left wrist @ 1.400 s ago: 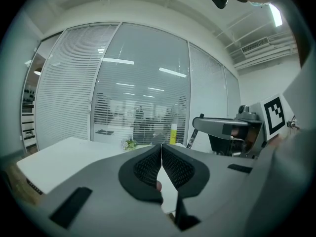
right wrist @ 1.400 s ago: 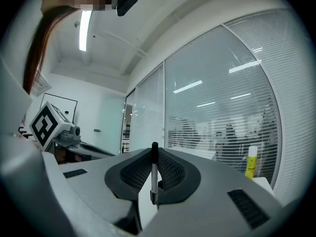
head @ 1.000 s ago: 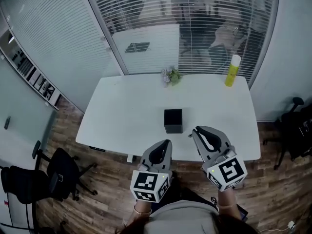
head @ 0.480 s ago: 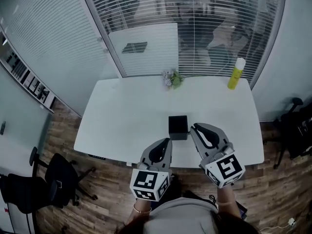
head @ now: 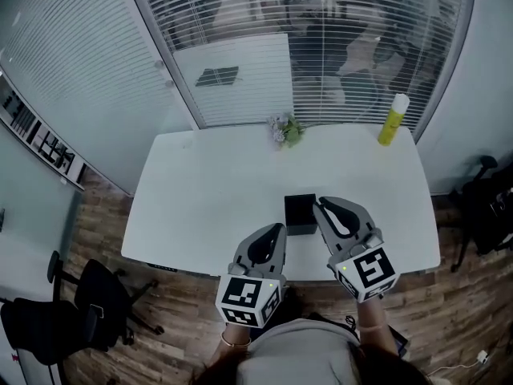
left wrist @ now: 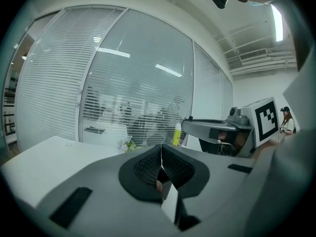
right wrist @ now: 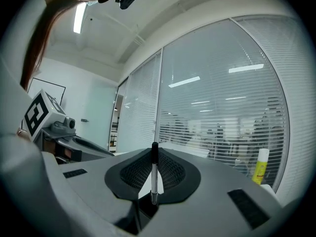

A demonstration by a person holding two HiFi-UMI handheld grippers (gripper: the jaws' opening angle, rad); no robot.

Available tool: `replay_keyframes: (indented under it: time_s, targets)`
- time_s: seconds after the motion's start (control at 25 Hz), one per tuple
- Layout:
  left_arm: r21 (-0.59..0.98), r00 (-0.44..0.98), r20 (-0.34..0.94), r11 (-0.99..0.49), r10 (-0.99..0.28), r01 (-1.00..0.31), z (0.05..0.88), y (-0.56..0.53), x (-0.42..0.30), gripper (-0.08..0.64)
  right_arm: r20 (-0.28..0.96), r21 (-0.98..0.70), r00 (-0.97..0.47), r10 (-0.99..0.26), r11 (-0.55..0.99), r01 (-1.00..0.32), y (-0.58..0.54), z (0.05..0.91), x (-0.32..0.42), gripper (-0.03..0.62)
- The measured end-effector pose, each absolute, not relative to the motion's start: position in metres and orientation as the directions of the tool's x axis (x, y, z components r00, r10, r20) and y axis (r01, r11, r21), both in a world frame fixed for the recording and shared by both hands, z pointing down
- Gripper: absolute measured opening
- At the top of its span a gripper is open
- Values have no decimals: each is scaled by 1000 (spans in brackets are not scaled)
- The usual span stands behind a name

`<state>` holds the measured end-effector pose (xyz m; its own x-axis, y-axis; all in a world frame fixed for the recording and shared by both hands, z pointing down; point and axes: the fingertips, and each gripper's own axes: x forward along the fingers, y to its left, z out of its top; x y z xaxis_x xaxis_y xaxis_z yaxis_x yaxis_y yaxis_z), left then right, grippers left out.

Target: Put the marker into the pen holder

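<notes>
The black cube-shaped pen holder [head: 300, 213] stands on the white table [head: 216, 191] near its front edge. My right gripper [head: 324, 208] is just to the right of the holder, shut on a slim marker [right wrist: 154, 174] with a white barrel and a black cap. The marker stands upright between the pads. I cannot make it out in the head view. My left gripper [head: 276, 233] hangs at the table's front edge, below and left of the holder. Its jaws are shut with nothing between them [left wrist: 161, 163]. The right gripper [left wrist: 217, 130] shows beside it in the left gripper view.
A yellow bottle [head: 393, 119] stands at the table's back right corner, and a small bunch of flowers [head: 284, 128] at the back middle. Glass walls with blinds rise behind the table. Black office chairs [head: 96, 295] stand on the wooden floor at left.
Both grippers have moved forward towards the table. The right gripper's tip is now close beside the pen holder. The marker stays held.
</notes>
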<state>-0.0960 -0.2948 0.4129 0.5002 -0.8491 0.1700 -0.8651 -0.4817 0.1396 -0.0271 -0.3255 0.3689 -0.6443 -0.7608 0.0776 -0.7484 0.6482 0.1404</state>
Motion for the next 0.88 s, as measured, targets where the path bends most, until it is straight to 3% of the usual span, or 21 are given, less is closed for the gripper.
replay_keyframes:
  time_s: [0.88]
  targets:
    - [195,516,185,-483,-837,-854,432,-316,-126,21,200,151,-587,-785,616,-773,-354,433,-59,57]
